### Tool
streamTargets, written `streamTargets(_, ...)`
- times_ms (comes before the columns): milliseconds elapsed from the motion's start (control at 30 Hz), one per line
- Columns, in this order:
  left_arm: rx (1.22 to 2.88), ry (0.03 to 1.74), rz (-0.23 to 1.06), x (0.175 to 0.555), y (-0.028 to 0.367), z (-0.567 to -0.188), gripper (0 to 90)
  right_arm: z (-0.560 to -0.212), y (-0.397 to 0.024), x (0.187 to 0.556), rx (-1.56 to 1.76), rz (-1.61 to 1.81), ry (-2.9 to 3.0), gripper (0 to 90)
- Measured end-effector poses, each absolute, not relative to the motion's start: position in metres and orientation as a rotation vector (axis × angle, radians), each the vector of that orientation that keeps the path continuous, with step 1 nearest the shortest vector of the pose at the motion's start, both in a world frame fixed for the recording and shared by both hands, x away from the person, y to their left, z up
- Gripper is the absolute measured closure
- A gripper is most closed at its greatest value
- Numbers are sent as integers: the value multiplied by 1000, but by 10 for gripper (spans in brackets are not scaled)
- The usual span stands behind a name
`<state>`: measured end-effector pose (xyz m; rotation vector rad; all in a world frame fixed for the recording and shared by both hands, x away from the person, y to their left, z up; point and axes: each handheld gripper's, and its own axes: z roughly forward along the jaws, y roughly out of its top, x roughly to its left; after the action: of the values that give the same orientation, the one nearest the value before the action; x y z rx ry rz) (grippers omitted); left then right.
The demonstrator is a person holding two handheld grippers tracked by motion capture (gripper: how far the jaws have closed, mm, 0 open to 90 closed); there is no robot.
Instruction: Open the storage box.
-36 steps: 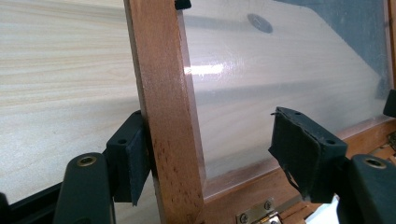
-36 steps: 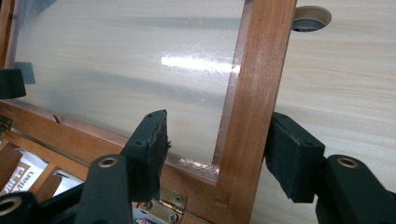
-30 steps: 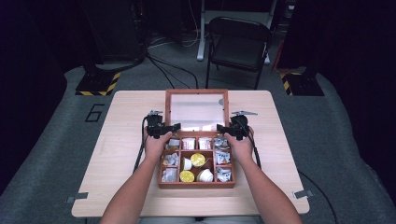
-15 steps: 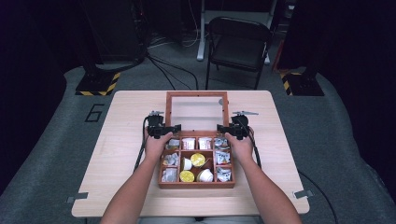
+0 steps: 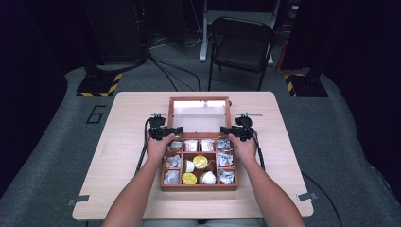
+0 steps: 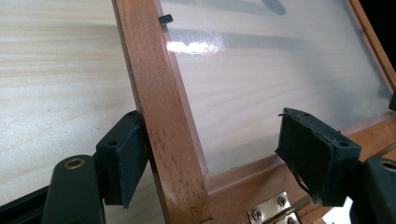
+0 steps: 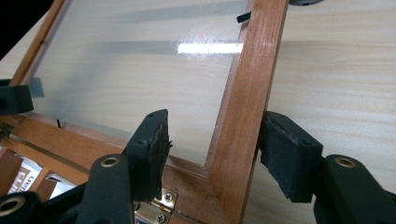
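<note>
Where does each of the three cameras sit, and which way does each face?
High view: above the person's side, looking forward and down on the table and open wooden box; both forearms and grippers enter from below.
Left gripper view: rides the left gripper, looking along its jaws at the lid frame's side rail.
Right gripper view: rides the right gripper, jaws either side of the opposite rail.
Shared: both gripper views show the lid's clear pane and a brass hinge.
</note>
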<state>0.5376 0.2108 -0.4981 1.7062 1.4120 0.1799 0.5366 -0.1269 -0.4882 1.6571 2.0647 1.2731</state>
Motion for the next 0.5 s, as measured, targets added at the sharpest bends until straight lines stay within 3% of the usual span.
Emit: streamTargets(500,1709,1413,173,538,211,-499,259,-488,-126,538,1697,1268,2064,427)
